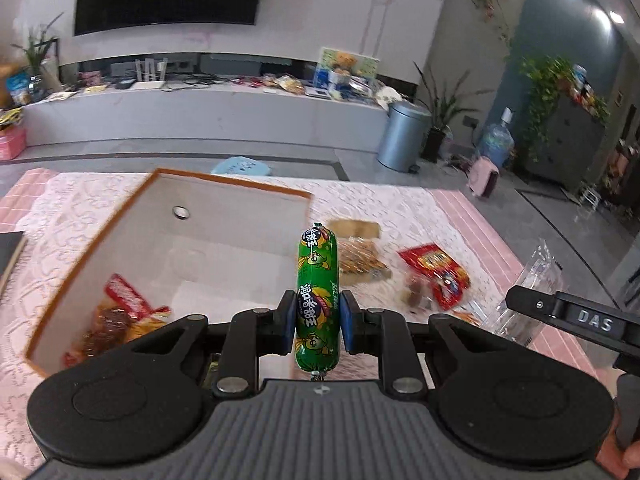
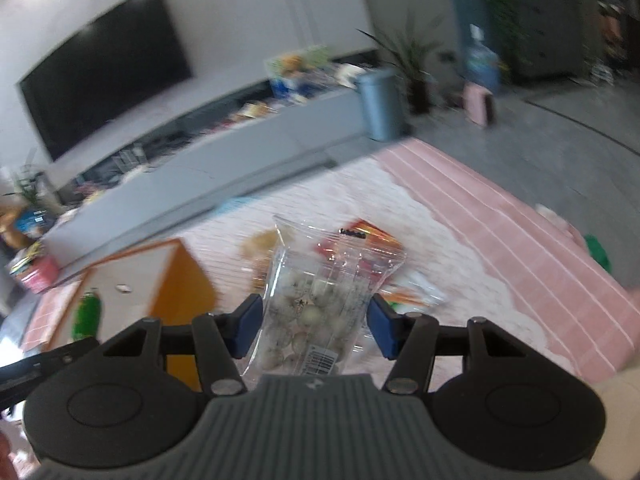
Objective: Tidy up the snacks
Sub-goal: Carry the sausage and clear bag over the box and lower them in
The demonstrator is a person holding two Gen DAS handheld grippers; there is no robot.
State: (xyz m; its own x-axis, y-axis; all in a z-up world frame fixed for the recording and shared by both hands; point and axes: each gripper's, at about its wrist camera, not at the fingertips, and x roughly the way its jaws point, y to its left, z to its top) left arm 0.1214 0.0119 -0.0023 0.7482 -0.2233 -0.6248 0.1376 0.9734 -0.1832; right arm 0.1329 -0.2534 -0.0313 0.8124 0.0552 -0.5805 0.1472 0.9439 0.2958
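- While your left gripper [image 1: 318,322] hangs over the near right corner of the orange-rimmed box [image 1: 228,188], its blue pads [image 1: 289,326] pinch the green sausage [image 1: 318,300] at its lower half, narrow gap, both pads touching the wrapper.
- Sausage stands roughly upright in the grip; its top end points toward the far side of the table, its bottom clip sits just above the gripper body.
- Inside the box, near left corner: a red-and-orange snack pack [image 1: 116,312] lying flat on the floor of the box.
- Right of the box on the lace tablecloth [image 1: 384,204]: a brown-and-orange packet [image 1: 360,258] just behind the sausage, then a red packet [image 1: 438,272] further right. Both blurred, labels unreadable.
- Your right gripper [image 2: 315,326] is spread much wider; a clear bag of pale round snacks [image 2: 316,304] sits between the pads.
- Left pad [image 2: 248,330] looks to be touching the bag's edge; the right one sits at the crinkled film edge. You cannot tell from this blurred view whether the bag is actually clamped.
- In the left wrist view, the same clear bag shows at the far right, above the tip of the right gripper's black finger.
- From the right wrist view, the box lies to the left, with the green sausage at its near left side.
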